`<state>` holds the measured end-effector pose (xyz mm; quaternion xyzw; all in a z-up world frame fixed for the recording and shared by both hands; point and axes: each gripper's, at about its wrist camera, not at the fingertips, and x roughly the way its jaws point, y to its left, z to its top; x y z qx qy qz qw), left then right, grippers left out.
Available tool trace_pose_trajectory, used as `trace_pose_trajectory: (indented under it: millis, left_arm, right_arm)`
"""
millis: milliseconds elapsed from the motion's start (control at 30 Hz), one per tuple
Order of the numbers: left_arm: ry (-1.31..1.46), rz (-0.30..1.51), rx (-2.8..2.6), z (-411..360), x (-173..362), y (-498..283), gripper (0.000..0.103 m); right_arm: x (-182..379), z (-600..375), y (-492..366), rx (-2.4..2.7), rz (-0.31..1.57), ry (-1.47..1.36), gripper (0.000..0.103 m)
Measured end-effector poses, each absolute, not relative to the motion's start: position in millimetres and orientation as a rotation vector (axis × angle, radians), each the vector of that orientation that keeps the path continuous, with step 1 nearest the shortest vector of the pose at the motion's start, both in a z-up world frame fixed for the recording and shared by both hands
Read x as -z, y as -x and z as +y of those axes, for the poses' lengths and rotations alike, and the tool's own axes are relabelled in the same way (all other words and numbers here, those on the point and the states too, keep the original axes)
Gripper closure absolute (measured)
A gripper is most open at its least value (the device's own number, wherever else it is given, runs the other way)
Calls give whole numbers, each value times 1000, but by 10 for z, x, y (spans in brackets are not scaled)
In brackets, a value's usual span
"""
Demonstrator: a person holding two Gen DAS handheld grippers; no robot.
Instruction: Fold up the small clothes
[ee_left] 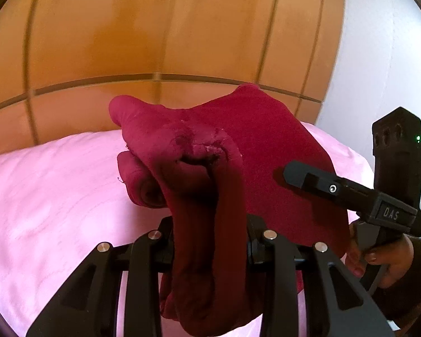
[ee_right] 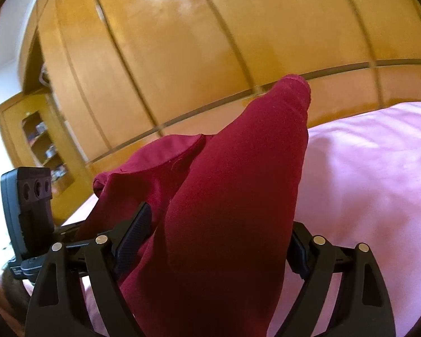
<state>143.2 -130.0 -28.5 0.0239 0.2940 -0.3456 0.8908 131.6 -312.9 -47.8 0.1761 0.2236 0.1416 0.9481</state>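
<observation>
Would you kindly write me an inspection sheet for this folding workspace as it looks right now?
Surface: pink bedsheet, smooth, bare around the garment.
Job's things: one dark red garment, bunched and lifted off the sheet, held up between both tools.
Clutter: nothing seen on the sheet.
Grippers: left hand-held gripper is shut on a gathered fold of the garment; right hand-held gripper has its jaws wide with a thick fold between them, and whether the pads press on it cannot be told. A hand holds the right one.
Cables: nothing seen.
Surroundings: wooden wardrobe behind the bed, white wall, open shelf unit holding small items.
</observation>
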Motion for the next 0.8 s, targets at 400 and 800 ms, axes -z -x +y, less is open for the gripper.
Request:
trace_pose_trajectory:
  millis: [400,800]
  left_arm:
    - [-162,743,700,-2043,897,-1991,52]
    - [20,566,554,-1540,346,-1721,27]
  right_arm:
    - [1227,-4020,-1607,-17,603,-489,18]
    - [981,-4332,-1298,219,537,-542,4]
